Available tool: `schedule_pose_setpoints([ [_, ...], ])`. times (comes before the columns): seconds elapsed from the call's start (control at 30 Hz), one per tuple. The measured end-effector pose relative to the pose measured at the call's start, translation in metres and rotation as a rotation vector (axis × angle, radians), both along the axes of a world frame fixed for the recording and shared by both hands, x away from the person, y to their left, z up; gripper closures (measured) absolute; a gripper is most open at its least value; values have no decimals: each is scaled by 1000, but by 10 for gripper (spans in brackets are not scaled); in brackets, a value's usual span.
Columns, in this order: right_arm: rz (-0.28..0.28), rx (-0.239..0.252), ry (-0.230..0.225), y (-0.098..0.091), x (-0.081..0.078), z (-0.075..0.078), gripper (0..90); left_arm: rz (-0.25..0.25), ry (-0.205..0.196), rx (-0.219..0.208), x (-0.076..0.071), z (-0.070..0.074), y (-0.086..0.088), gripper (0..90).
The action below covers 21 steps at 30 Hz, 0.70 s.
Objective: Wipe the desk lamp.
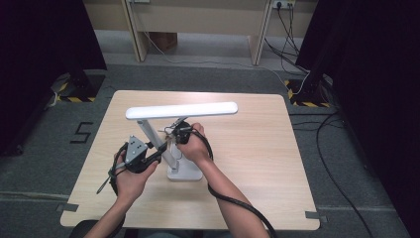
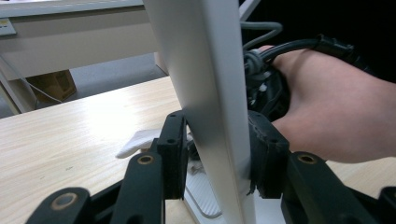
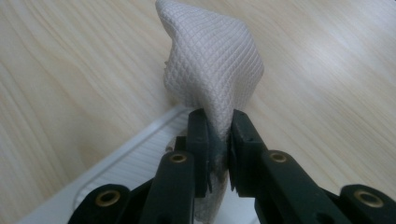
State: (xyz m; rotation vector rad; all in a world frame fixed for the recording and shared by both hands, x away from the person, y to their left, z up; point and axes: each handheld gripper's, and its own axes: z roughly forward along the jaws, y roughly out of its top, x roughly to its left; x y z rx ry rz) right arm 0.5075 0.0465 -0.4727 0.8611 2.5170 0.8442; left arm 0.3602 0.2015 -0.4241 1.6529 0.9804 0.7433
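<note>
Table (image 1: 257, 163) w/ a white desk lamp (image 1: 181, 111) standing mid-table, base near the front edge. Lamp's slanted arm (image 2: 210, 93) is clamped by the left gripper (image 1: 154, 157), jaws narrowed on both sides of it. A white textured cloth (image 3: 215, 70) is pinched in the right gripper (image 3: 218, 154), jaws nearly together, held over the lamp base (image 3: 135, 163) by the table. Risks, as judged: lamp could be tipped if the arm is pulled while the base is wiped; cloth could be slipped out, since only a fold is gripped.

White lamp (image 1: 171, 130), white diamond-weave cloth (image 3: 212, 70), black tongs (image 3: 217, 140), pale, seemingly wood-grain table (image 1: 257, 148)
</note>
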Motion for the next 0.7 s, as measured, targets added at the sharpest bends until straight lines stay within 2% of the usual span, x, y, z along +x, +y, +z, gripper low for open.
schedule_pose_setpoints([
  [0.1,-23,-4,4,-11,1,0,810,1,1,0,0,0,0,618],
  [0.17,-22,-36,3,-19,3,-2,811,0,0,1,0,0,0,617],
  [0.27,-42,-2,20,-28,4,-6,811,3,-1,1,0,0,0,620],
  [0.3,-45,-18,14,-31,5,-5,811,2,-1,3,0,0,0,619],
  [0.6,-75,-25,33,-41,7,-4,811,1,0,5,0,0,0,619],
  [0.7,-75,-56,17,-46,8,-4,812,1,-1,5,0,0,0,619],
])
